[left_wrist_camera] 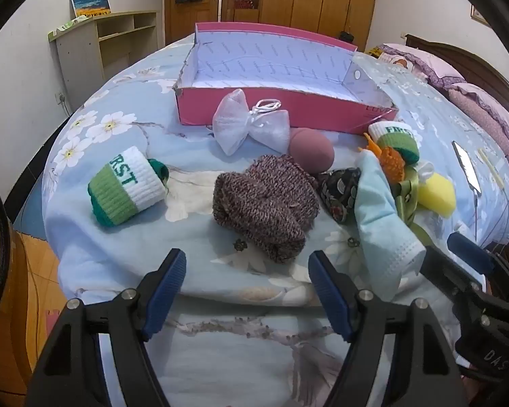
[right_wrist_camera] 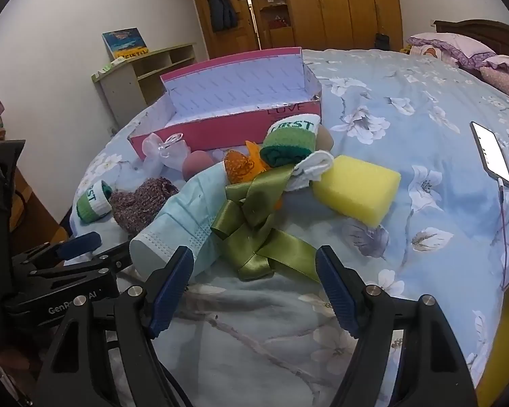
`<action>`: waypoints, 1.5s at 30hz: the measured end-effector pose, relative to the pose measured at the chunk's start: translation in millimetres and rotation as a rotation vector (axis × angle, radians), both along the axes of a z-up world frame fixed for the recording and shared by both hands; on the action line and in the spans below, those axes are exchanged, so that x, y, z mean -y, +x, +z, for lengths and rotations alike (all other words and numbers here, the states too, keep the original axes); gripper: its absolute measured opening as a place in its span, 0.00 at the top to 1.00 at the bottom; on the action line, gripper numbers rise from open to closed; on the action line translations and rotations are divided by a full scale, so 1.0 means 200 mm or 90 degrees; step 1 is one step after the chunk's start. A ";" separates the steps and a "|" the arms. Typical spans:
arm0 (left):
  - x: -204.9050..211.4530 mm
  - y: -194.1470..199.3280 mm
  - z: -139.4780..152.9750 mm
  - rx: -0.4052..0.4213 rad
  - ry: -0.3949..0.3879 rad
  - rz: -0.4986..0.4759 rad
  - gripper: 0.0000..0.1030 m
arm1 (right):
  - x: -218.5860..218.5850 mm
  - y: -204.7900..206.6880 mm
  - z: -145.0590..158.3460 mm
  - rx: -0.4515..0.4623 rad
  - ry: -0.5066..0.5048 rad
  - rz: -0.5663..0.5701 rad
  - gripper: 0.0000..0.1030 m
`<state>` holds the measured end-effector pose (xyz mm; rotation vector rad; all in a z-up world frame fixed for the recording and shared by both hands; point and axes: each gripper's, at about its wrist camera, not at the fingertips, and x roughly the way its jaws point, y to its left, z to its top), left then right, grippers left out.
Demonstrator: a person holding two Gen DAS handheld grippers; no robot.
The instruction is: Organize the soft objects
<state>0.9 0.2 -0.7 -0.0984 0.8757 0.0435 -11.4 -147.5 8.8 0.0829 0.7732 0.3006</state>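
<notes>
Both the left gripper (left_wrist_camera: 246, 286) and the right gripper (right_wrist_camera: 254, 286) are held wide apart above the bedspread (left_wrist_camera: 220, 349), with nothing between the jaws. Just ahead of the left gripper a knitted hat (left_wrist_camera: 266, 203) is seen, and a green ribbon (right_wrist_camera: 254, 234) lies before the right one, with a face mask (right_wrist_camera: 183, 220) beside it. The pink box (left_wrist_camera: 288, 108) is found farther off, past the clutter of a sponge (right_wrist_camera: 356, 190), wristbands (left_wrist_camera: 125, 186) and a mesh pouch (left_wrist_camera: 247, 125), while a phone (right_wrist_camera: 490, 152) lies well to the right.

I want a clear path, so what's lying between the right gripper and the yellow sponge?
In the right wrist view, the green satin ribbon lies between the right gripper and the yellow sponge.
</notes>
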 end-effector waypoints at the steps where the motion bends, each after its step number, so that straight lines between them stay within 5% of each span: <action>1: 0.00 0.00 0.00 0.000 0.000 0.000 0.24 | 0.00 0.00 0.00 0.000 -0.001 0.000 0.25; 45: 0.01 0.08 0.05 0.022 0.013 -0.044 0.24 | 0.11 0.04 0.05 0.027 -0.014 -0.015 0.25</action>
